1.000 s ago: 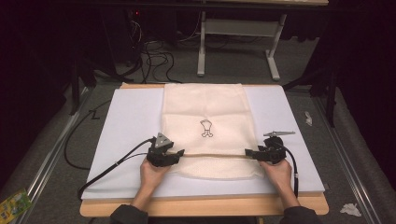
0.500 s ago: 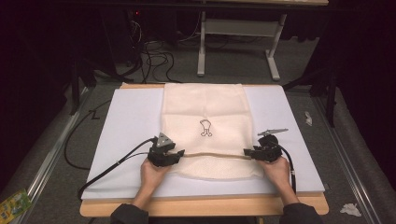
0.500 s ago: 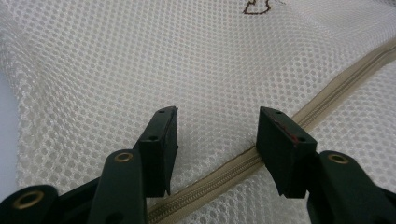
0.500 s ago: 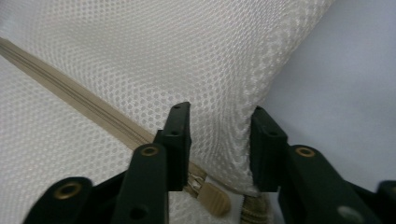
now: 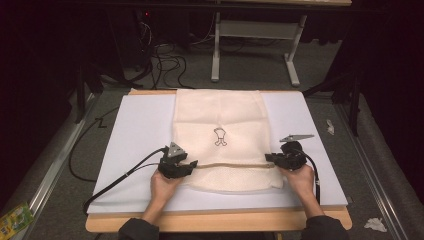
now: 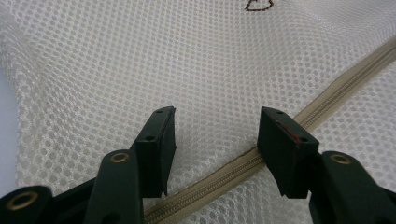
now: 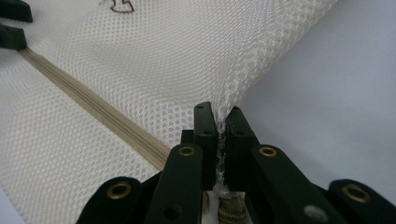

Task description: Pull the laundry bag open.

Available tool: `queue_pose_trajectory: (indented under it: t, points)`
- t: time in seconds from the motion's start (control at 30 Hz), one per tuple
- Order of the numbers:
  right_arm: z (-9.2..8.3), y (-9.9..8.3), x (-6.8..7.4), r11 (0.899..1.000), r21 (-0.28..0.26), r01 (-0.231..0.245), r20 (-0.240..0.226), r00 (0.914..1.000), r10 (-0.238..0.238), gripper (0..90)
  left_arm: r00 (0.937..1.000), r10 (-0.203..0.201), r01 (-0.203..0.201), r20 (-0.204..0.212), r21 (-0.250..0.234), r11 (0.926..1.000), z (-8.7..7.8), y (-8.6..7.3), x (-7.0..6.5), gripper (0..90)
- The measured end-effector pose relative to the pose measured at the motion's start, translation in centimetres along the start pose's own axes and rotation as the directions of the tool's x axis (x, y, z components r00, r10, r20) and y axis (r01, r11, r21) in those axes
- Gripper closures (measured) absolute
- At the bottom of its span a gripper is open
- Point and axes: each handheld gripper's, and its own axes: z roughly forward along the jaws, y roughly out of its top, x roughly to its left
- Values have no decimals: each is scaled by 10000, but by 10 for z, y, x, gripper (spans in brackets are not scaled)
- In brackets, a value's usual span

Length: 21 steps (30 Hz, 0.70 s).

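A cream mesh bag [image 5: 220,115] with a small dark emblem [image 5: 220,137] lies flat on a white board [image 5: 140,130]. A tan zipper [image 5: 230,165] crosses its near part. My left gripper [image 5: 190,164] sits at the zipper's left end. In the left gripper view it [image 6: 217,114] is open, its jaws straddling the zipper [image 6: 336,84] above the mesh, a touch narrower than a second ago. My right gripper [image 5: 270,158] is at the zipper's right end. Its jaws [image 7: 218,114] have just been closing and now pinch the bag's edge [image 7: 233,93].
The board rests on a wooden table [image 5: 215,220] whose edge is nearest the person. Cables [image 5: 165,55] and a white stand [image 5: 255,30] lie on the floor beyond. A crumpled scrap [image 5: 374,224] and a green packet [image 5: 15,217] lie beside the table.
Both hands stay at the zipper's ends. The right gripper has edged slightly inward onto the bag's right edge.
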Motion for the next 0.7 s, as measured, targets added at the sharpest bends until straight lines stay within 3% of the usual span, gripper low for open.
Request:
queue_pose_trajectory:
  t: [0.27,0.5,0.57,0.7]
  points:
    - [-9,12,9,9994,-297,165,-174,9997,-170,873,10000,-38,38,2,0,10000,0,0,0,470]
    - [-16,18,14,9988,-362,315,-121,9994,-320,874,9994,-262,270,206,-386,9989,-7,7,2,473]
    - [-16,19,16,9983,-275,519,61,9986,-518,875,9991,-325,340,287,-558,9979,-9,9,-1,476]
    - [-14,20,19,9977,-320,600,-102,9981,-603,875,9991,-149,165,393,-405,9990,-4,11,-9,487]
